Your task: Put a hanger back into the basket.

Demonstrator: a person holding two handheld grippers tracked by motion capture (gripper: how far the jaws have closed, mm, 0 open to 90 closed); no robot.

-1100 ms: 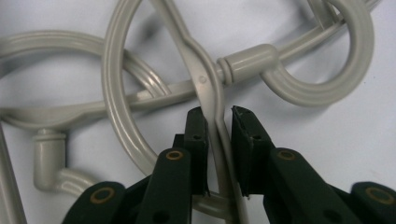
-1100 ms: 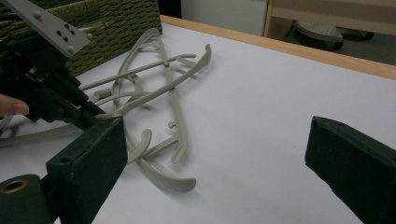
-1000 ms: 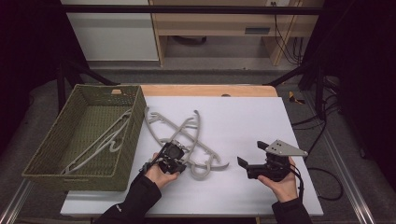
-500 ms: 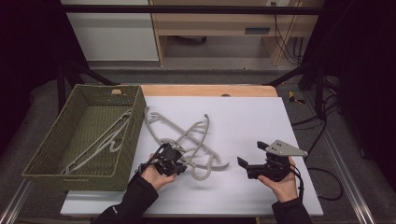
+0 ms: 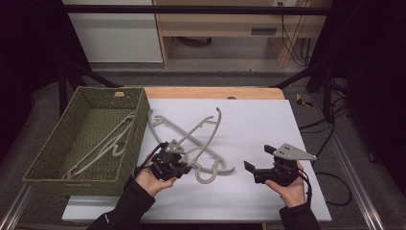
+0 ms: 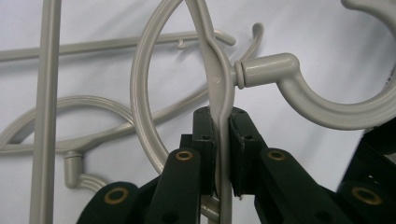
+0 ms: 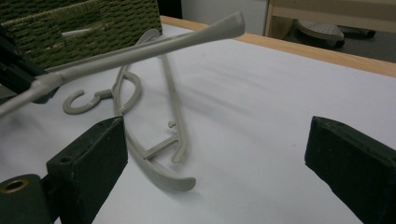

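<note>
Fingers of the left gripper (image 6: 219,154) are clamped on the thin neck of a pale grey plastic coat hanger (image 5: 203,132), just below its hook.

From those fingers the hanger's long arm runs up and away, tilted clear of the white table sheet (image 5: 258,120), toward the green woven basket (image 5: 45,155) side; a second hanger (image 5: 215,167) lies flat beneath. The right gripper (image 5: 261,167) waits well apart, jaws wide and empty. Against half a second ago, the held hanger is higher and swung further over.

tool (image 7: 215,163) jaws wide apart; hangers (image 7: 159,140) on table (image 7: 280,93).
</note>
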